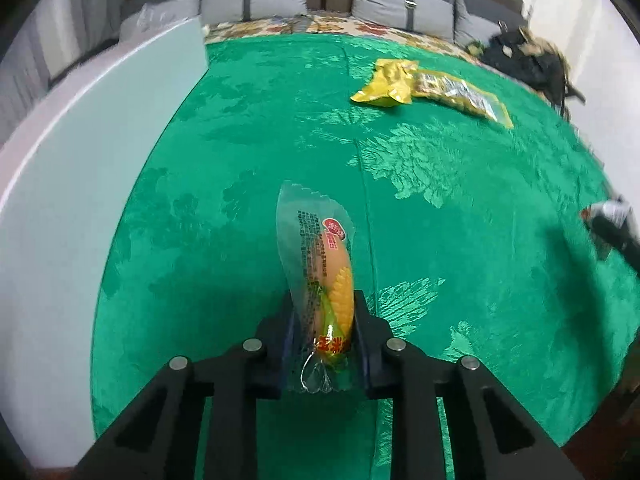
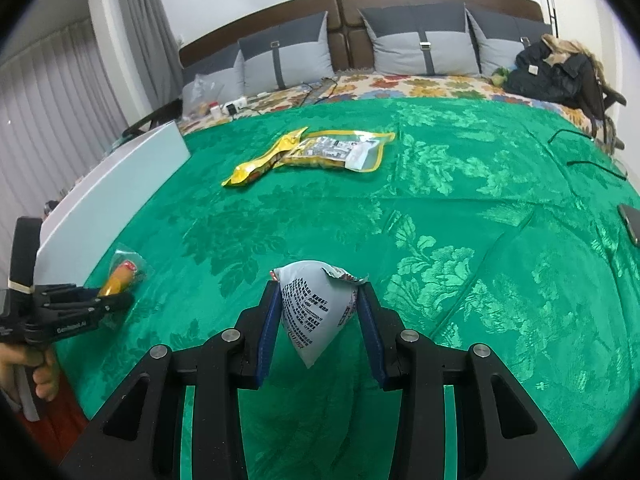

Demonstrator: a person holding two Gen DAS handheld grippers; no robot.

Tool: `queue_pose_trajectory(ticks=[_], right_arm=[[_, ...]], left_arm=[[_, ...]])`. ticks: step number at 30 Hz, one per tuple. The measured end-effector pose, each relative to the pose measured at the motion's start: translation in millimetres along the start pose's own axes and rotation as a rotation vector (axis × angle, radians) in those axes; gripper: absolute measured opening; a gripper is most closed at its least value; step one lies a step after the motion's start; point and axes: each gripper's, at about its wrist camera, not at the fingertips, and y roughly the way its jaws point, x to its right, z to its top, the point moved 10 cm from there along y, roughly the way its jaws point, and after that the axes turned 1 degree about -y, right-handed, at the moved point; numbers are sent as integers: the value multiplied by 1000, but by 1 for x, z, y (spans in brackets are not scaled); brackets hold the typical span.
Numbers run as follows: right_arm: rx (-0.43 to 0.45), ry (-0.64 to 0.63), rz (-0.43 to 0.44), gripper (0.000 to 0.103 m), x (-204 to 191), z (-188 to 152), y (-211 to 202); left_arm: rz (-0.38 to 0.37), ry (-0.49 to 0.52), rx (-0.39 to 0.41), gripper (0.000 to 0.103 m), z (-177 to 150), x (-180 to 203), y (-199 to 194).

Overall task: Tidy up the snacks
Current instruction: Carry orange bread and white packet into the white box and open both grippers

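My left gripper (image 1: 323, 300) is shut on a clear-wrapped corn sausage (image 1: 326, 280) and holds it above the green cloth (image 1: 440, 240). It also shows at the left of the right wrist view (image 2: 116, 298), with the sausage (image 2: 120, 274) in it. My right gripper (image 2: 318, 292) is shut on a grey-white pyramid snack packet (image 2: 316, 308) with black print, above the cloth (image 2: 460, 200). Two yellow snack bags lie together farther back: a crumpled one (image 1: 386, 84) (image 2: 260, 160) and a flat one with a clear window (image 1: 460, 94) (image 2: 340, 150).
A white board or box (image 1: 80, 160) (image 2: 108, 200) stands along the cloth's left edge. Pillows (image 2: 424, 48) line the headboard. Dark clothes (image 2: 556, 72) lie at the far right. A black cable (image 2: 592, 160) and a phone (image 2: 630, 222) lie at the right edge.
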Motion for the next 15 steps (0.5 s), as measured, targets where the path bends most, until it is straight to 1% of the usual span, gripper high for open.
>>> queue_pose_trajectory(ticks=[2,4,6,8,10,12,14,15], right_arm=[[8,-5,-3,40,0,2,-3],[6,-13,-7,40,-1,2,-3],[-10,-24,-11,40,-7,3,-4],[-13,-61,4,40,-24,9,-6],[-2,-110,46,40,-54,21,-11],[1,-143,126,40,-98,37,-14],[7,-183,216,40,-149,55,-18],[11,-205,262,40,-176,64,-20]], left_arm=[[-45,-48,19,23,5,-3,-10],[-89,-69,56,23,15,-1,-29],[-140,-89,106,24,27,0,-57],[-171,-102,154,24,40,-6,-88],[-174,-119,194,24,50,-23,-114],[-159,-154,233,25,61,-54,-139],[-117,-192,263,25,69,-92,-158],[-78,-210,277,26,72,-117,-168]])
